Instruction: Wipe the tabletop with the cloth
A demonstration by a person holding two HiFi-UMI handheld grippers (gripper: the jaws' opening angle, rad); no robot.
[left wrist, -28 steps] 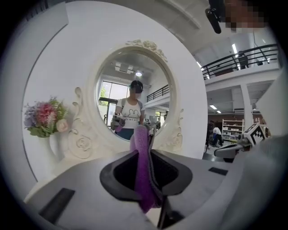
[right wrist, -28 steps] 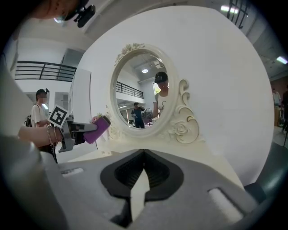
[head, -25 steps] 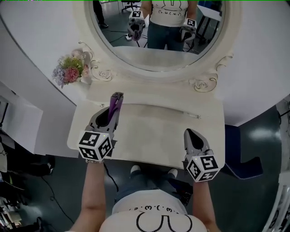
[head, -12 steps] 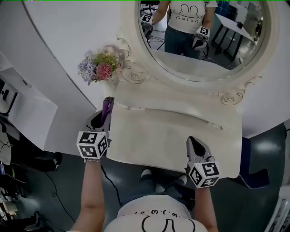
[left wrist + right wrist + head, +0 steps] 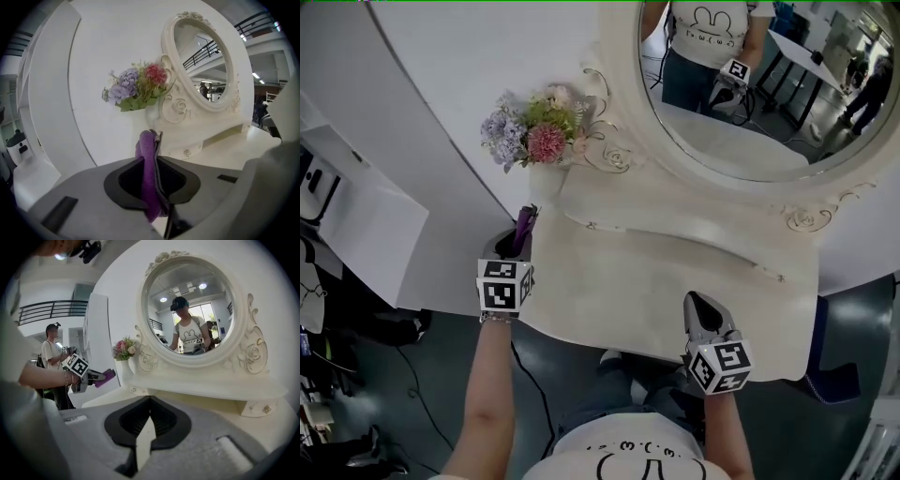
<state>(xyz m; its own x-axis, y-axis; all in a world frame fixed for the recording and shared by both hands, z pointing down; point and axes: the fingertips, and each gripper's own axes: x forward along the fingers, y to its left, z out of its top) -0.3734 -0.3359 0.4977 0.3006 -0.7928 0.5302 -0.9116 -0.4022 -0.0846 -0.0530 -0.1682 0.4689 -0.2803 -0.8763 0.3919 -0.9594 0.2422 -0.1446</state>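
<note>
A cream dressing table's tabletop (image 5: 656, 281) stands against a curved white wall, bare and pale, with a round mirror (image 5: 750, 84) in a carved frame above it and dark floor (image 5: 422, 375) around. At the back left corner a small white vase (image 5: 546, 180) holds pink and lilac flowers (image 5: 534, 131). The left gripper (image 5: 519, 239) is clamped on the purple cloth (image 5: 149, 178), held in the air just off the table's left edge, near the vase. The right gripper (image 5: 701, 305) hovers over the front edge, jaws pressed together on nothing
</note>
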